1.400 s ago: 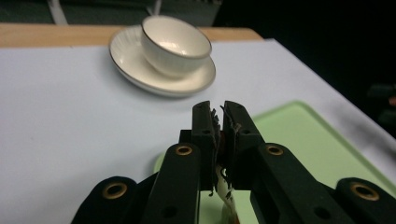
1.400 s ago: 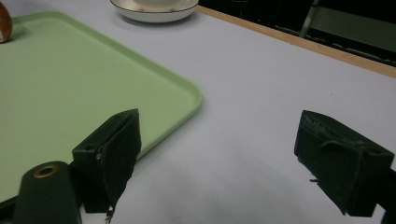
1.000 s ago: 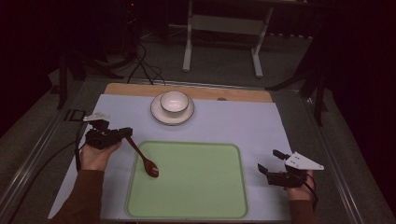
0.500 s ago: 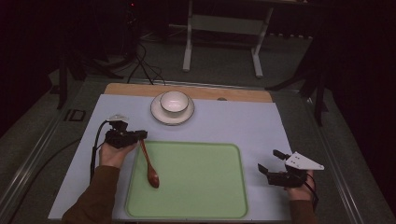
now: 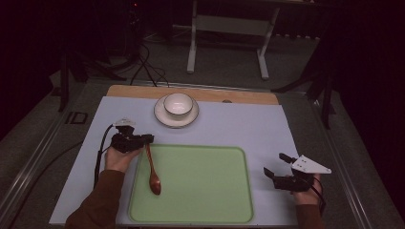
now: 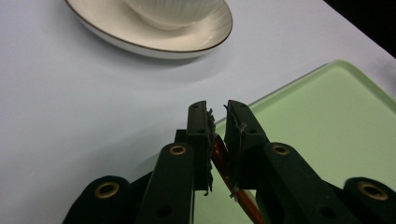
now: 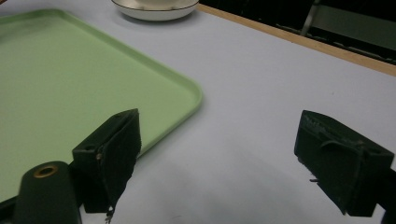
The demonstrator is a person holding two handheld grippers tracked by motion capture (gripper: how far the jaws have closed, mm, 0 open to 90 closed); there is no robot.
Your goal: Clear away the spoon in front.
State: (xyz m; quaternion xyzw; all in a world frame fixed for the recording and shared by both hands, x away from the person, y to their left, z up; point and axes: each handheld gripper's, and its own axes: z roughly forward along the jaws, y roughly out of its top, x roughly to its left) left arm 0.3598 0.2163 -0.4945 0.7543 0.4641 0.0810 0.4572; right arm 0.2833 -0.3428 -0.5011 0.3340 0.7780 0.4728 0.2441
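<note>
The left hand-held gripper (image 5: 147,139) has its 2 jaws closed on the handle of a brown wooden spoon (image 5: 152,167). In the left gripper view the handle (image 6: 223,163) is pinched between the pads, which stand nearly together. From the jaws, the spoon runs back toward the person, and its bowl lies on the green tray (image 5: 200,210) near that tray's left edge. The left hand-held gripper itself sits just off the tray's far left corner, over the pale blue mat on the counter (image 5: 239,124).

Ahead of the left hand-held gripper and a little to its right, well apart from it, a white bowl (image 5: 177,103) stands on a white saucer (image 5: 163,118).

The right hand-held gripper (image 5: 278,165) rests just beyond the tray's right edge with its jaws spread wide and nothing between them; in its own view the tray's rounded corner (image 7: 187,93) lies beside its left jaw.
</note>
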